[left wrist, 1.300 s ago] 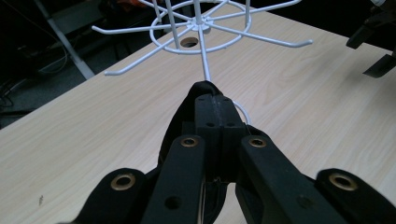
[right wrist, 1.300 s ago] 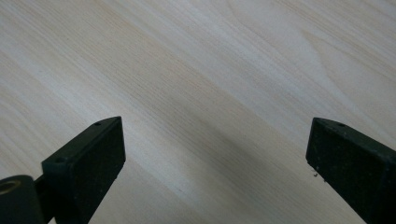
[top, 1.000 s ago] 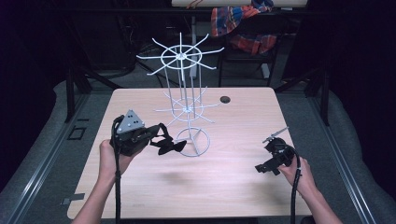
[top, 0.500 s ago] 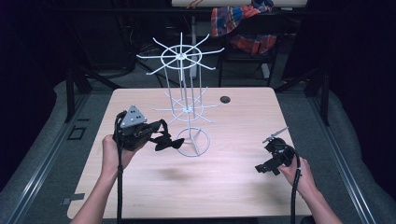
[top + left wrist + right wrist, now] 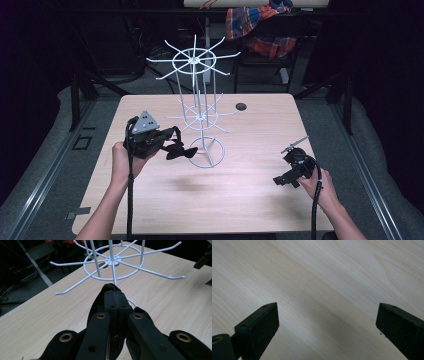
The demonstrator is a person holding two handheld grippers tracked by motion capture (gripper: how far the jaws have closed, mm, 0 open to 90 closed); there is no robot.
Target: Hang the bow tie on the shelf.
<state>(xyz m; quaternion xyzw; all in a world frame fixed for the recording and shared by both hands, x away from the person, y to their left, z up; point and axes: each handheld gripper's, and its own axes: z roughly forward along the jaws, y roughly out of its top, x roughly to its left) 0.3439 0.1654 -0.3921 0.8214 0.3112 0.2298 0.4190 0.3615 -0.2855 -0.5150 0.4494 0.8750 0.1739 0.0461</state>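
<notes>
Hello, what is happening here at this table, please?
A person sits at a wooden table with a two-jaw gripper in each hand. The left gripper is shut on a small black item, maybe cloth, and holds it beside the white wire rack, near its lower ring of hooks. Nothing hangs on the rack. The right gripper is open, holds nothing, and points down at bare table near the right edge.

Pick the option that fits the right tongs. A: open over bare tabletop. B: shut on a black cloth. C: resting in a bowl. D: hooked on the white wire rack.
A: the right tongs stand wide apart with bare wooden tabletop between them.
</notes>
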